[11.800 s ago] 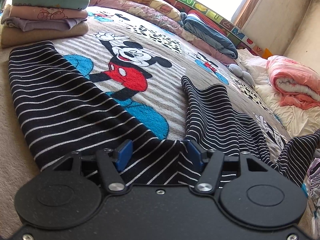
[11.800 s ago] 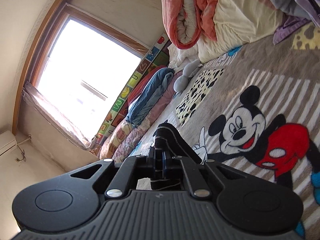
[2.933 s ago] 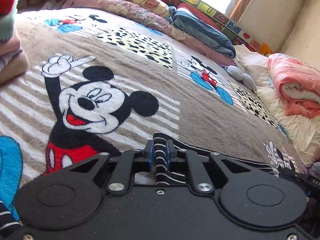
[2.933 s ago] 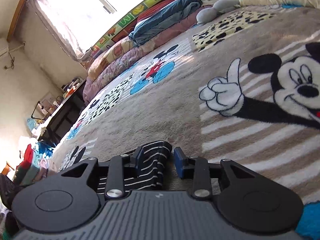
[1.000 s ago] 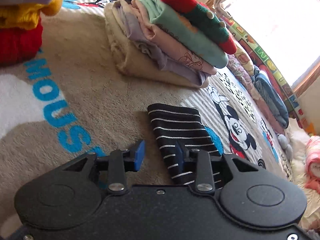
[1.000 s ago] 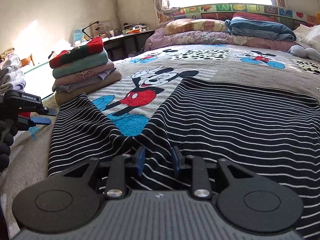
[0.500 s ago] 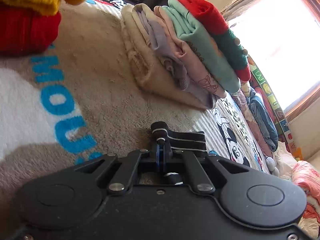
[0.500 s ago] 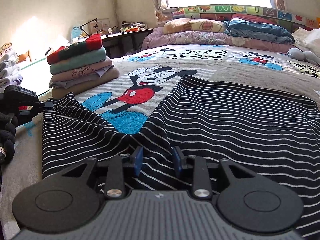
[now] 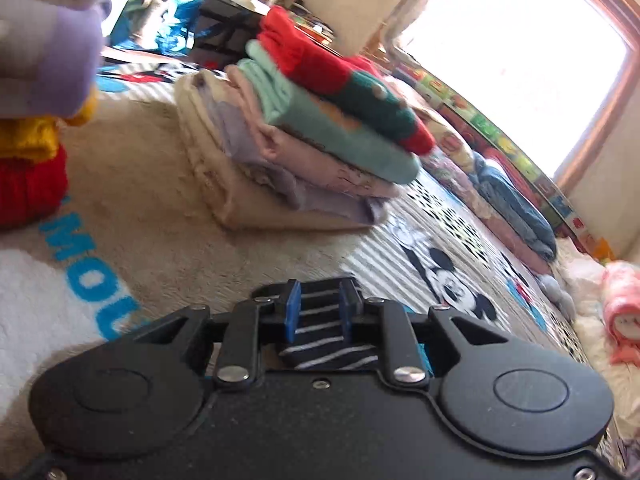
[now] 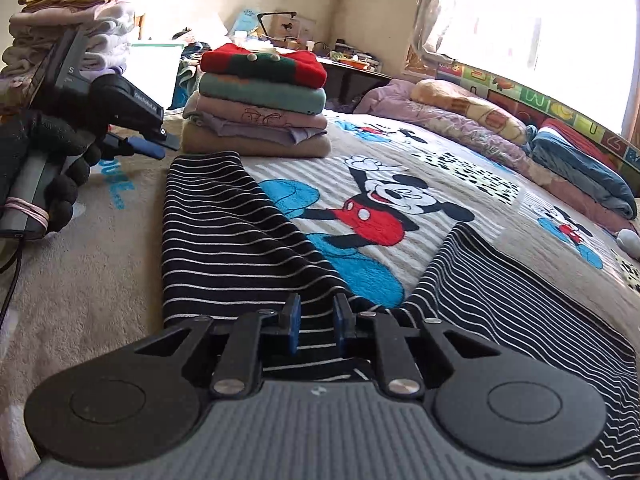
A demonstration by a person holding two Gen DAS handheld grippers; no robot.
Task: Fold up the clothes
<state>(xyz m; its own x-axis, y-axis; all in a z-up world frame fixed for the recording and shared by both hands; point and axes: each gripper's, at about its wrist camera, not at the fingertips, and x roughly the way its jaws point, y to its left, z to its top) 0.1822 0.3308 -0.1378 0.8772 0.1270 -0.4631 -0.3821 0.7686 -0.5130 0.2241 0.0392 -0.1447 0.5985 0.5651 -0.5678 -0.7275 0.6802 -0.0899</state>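
Striped trousers (image 10: 224,220) lie spread on the bed (image 10: 80,280), legs running away from both tools. Left tool (image 9: 318,310), half open, seems to straddle a leg's cuff loosely. Right tool (image 10: 314,322), also half open, brackets the crotch without gripping.

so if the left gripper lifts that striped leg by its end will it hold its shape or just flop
Probably flop: the striped pants lie limp and rippled on the blanket, so they look like thin knit. They likely weigh little. The leg would probably drape from the left gripper, dragging its free part.
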